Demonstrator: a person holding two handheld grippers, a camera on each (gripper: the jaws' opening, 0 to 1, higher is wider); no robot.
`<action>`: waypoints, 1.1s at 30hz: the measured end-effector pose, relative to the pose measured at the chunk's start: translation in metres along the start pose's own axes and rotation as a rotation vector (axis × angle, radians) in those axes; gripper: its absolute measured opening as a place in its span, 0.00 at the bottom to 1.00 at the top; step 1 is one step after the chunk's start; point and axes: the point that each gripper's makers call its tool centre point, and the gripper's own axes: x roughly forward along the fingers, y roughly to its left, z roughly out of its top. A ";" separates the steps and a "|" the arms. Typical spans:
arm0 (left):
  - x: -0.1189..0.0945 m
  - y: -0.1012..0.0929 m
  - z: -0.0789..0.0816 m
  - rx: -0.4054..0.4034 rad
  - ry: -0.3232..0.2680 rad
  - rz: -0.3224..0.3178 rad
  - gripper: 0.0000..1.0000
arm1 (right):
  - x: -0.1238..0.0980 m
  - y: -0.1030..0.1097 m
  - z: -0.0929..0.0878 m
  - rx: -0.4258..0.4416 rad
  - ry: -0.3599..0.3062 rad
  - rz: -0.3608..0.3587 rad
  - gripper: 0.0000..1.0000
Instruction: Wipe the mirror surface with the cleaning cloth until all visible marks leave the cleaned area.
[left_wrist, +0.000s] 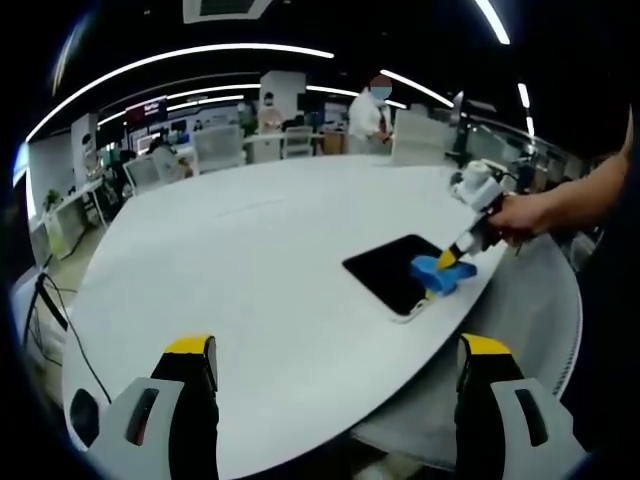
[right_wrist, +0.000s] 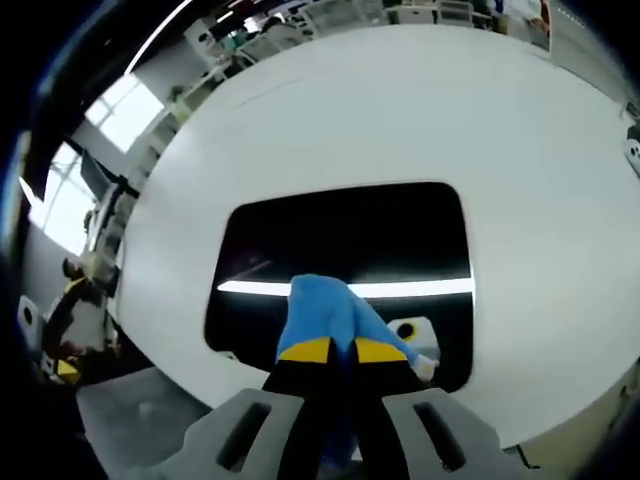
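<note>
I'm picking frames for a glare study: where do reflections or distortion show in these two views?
Right gripper view: the mirror reflects a bright ceiling strip light across its middle, partly behind the blue cloth in the right gripper. Left gripper view: the mirror reads dark without glare; fisheye bends the table edge and ceiling lights.

mirror (right_wrist: 340, 235): dark, flat on table | cloth (right_wrist: 325, 315): blue (bunched), on mirror

white round table (left_wrist: 250, 260) spans the centre. office chairs (left_wrist: 218, 146) stand at its 12 o'clock edge. a person (left_wrist: 368, 115) stands at 1 o'clock beyond. black cables (left_wrist: 62, 318) hang at 9 o'clock.
</note>
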 end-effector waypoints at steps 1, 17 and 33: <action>0.000 0.000 0.000 0.000 -0.001 -0.001 1.00 | 0.000 0.002 0.000 -0.001 0.001 0.002 0.02; -0.005 -0.002 -0.004 0.004 0.000 0.002 1.00 | 0.006 0.023 -0.004 -0.020 0.013 0.029 0.02; -0.012 -0.009 -0.009 0.008 0.003 0.001 1.00 | 0.009 0.043 -0.012 -0.028 0.022 0.057 0.02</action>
